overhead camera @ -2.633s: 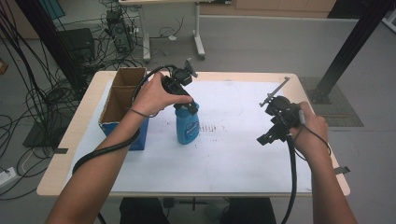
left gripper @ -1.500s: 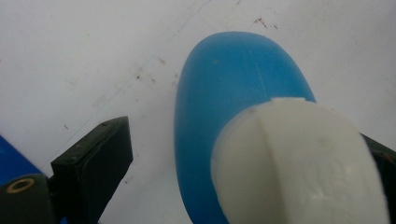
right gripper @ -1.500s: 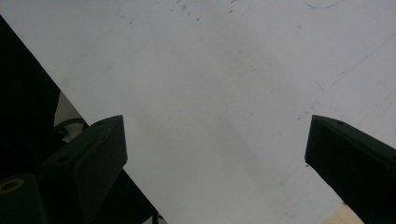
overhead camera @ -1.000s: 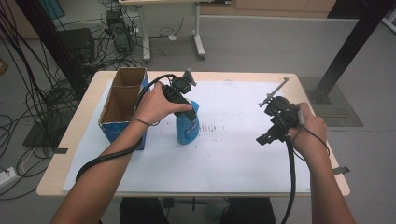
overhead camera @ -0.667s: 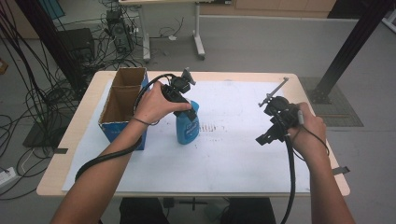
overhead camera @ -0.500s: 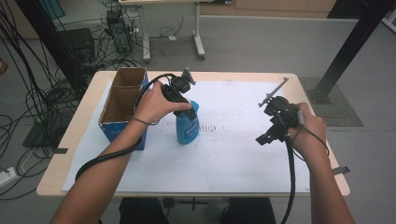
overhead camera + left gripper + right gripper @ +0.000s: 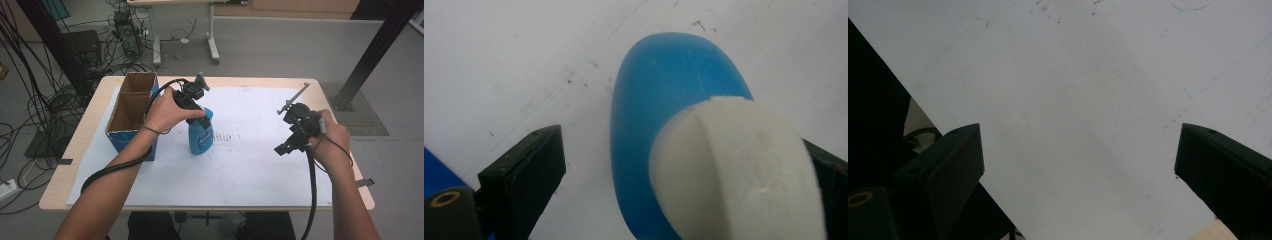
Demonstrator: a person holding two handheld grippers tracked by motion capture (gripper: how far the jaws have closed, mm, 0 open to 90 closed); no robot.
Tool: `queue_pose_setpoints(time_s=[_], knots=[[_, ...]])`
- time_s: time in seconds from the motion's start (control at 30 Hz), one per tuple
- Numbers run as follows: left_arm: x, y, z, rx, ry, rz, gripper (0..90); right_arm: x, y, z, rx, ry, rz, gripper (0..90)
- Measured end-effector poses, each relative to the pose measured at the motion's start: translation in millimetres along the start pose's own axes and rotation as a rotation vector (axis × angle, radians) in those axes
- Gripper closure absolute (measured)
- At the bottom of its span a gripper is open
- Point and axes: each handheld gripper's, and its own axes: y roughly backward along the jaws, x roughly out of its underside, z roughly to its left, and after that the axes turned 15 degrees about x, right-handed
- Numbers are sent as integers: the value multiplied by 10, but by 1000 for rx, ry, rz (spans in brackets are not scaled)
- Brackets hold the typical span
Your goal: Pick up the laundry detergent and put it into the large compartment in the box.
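At the far left of the table [image 7: 90, 130] stands an open cardboard box [image 7: 131, 107] with blue outer sides, its two compartments open to the top. Just to its right, the person's left hand [image 7: 167, 110] holds the left gripper [image 7: 200, 117] down over a blue plastic bottle [image 7: 201, 136] with a white cap [image 7: 739, 165], which stands upright on the white paper sheet [image 7: 240, 165] that covers most of the tabletop, close beside the box but not touching it. In the left gripper view the jaws are spread wide around the cap: one jaw stands clear of the bottle with white paper showing between, while the other is mostly hidden behind the cap, so I cannot tell whether it touches. The gripper has no hold on the bottle. A patch of faint dark marks lies on the paper just right of the bottle. Farther right, well apart from the bottle, the right hand [image 7: 330, 142] holds the right gripper [image 7: 287, 145] above bare paper; its jaws gape wide with nothing between them, and the right gripper view looks down past the paper's edge at the table's rim.
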Motion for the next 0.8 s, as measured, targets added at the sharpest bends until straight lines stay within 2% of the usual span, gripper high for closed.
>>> queue_pose_setpoints(time_s=[0.8], knots=[[9,27,-13,-6,3,-5,71,-17,-3,5,0,6,-1,53]])
